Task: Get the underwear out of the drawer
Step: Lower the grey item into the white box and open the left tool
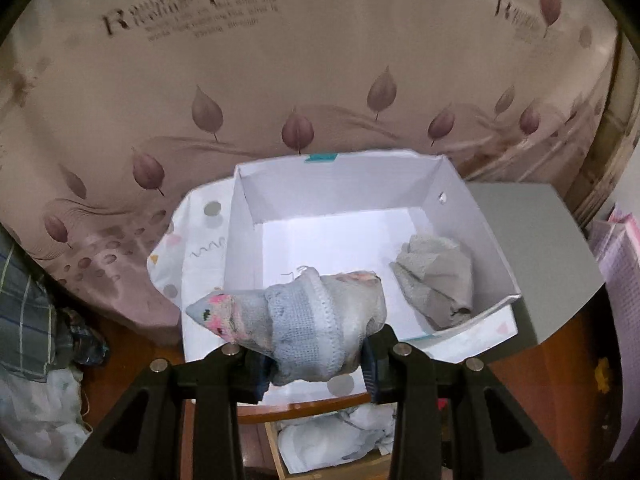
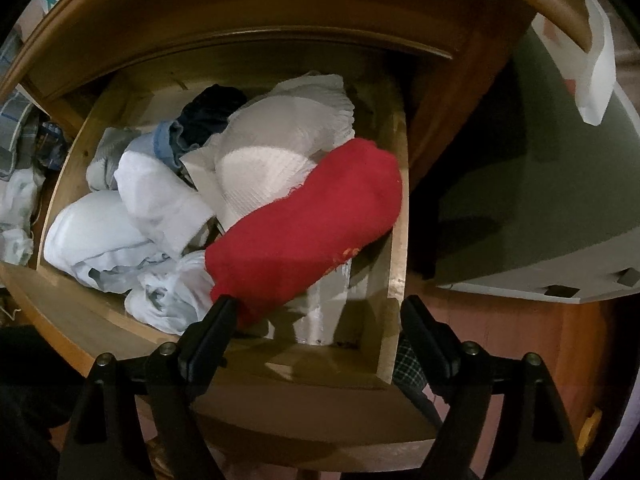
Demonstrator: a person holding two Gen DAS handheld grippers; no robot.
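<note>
My left gripper is shut on a rolled grey-blue piece of underwear with pink patterning, held above the front of a white box. A crumpled grey garment lies in the box's right corner. In the right wrist view the wooden drawer stands open below my right gripper. It holds several garments: a red roll, white pieces and a dark one. My right gripper is open over the drawer's front, and its left finger is beside the red roll's near end.
A leaf-print cloth hangs behind the white box. A grey panel stands right of the drawer. Checked and white clothes are heaped at the left. The drawer's white garments show under the left gripper.
</note>
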